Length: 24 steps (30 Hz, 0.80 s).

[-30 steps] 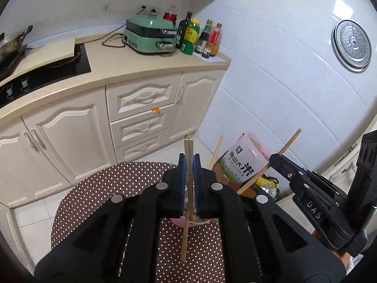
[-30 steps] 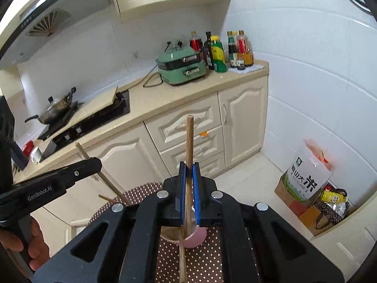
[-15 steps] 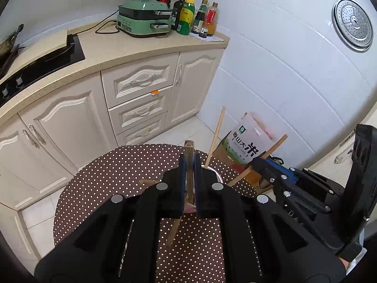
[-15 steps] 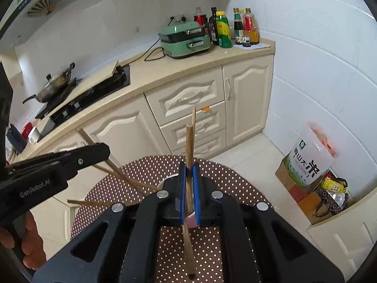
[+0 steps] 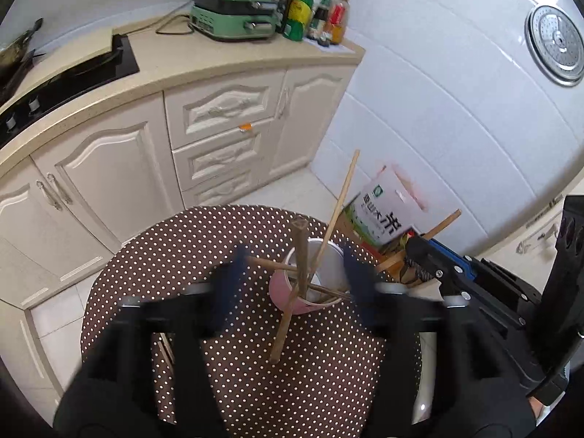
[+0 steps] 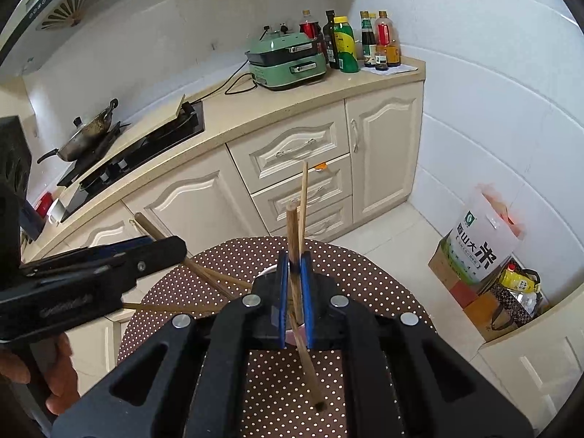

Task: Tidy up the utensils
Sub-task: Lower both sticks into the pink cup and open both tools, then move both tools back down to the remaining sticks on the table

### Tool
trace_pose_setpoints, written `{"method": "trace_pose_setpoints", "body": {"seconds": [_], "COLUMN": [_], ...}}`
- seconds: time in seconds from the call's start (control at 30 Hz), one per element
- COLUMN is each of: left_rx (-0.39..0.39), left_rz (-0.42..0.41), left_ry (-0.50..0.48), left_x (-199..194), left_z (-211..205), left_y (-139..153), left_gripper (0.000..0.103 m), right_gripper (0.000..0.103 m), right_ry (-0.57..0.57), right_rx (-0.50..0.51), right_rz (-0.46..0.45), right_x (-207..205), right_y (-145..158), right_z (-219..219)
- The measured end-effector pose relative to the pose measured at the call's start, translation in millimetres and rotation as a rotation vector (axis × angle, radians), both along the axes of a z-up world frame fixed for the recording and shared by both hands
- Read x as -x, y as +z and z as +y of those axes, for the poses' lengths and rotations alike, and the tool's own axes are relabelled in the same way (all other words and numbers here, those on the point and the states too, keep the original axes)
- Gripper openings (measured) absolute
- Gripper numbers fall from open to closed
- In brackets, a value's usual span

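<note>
Our left gripper (image 5: 295,284) has just been spreading its jaws, letting go of a dark chopstick (image 5: 297,266) that stands loose between them over the pink cup (image 5: 310,288) on the dotted table (image 5: 164,262). Only the right wrist view shows our right gripper (image 6: 294,292) clenched on a brown chopstick (image 6: 292,233). Pale, thin chopsticks lean in the cup.

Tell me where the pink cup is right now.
In the left wrist view the pink cup stands near the middle of the polka-dot table, chopsticks sticking out of it, between the open left claw's fingers.
</note>
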<state>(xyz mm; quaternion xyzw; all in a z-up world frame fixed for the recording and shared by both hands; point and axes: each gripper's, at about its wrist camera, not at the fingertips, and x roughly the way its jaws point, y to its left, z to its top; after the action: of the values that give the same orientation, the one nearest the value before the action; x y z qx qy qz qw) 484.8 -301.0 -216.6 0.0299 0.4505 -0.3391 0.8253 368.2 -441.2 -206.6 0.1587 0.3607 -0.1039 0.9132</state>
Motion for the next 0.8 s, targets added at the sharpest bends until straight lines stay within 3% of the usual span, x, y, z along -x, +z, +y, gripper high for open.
{"method": "trace_pose_setpoints", "body": {"seconds": [0.33, 0.8], "left_rx": [0.010, 0.022], "left_rz": [-0.026, -0.064], "left_ry": [0.015, 0.061], "left_x": [12.9, 45.9], "left_z": [19.2, 70.9], "left_y": [12.8, 28.9], "left_gripper": [0.059, 0.059], "right_gripper": [0.017, 0.018], "right_ry": [-0.017, 0.008], "right_rx": [0.008, 0.024], "right_rz": [-0.032, -0.102], "right_x": [14.3, 47.6], "right_y": [13.3, 37.3], "right_z": [11.0, 54.0]}}
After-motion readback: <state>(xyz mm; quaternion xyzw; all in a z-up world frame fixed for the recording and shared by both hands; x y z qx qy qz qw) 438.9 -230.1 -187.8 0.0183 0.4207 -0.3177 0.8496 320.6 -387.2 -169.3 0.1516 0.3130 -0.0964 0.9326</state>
